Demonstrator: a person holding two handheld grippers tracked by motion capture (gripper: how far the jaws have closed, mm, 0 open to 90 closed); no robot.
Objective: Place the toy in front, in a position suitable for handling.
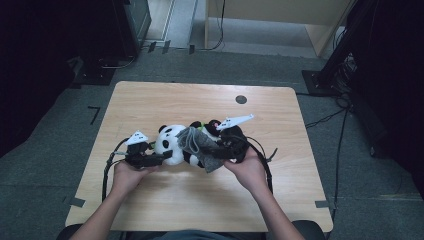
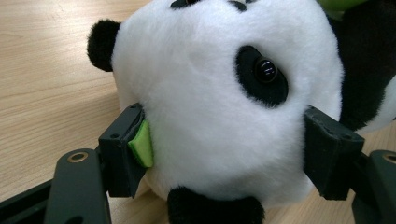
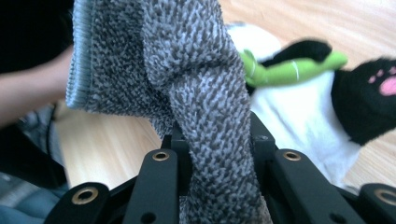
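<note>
the left gripper [image 1: 159, 159] clamps the panda plush [image 2: 224, 93] head between its jaws. the right gripper [image 3: 212, 140] pinches the grey cloth [image 3: 187, 70], draped over the body ahead; wiping seems partly done.

Bright table, dark surrounds, slight blur

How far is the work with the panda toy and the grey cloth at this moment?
Done: the left gripper is clamped on the head of the panda toy, which lies on the table. The right gripper is shut on the grey cloth.
In hand: the cloth is draped over the panda's body in the high view.
Left: it seems the cloth is still bunched, not spread or wrapped around the toy.
</note>
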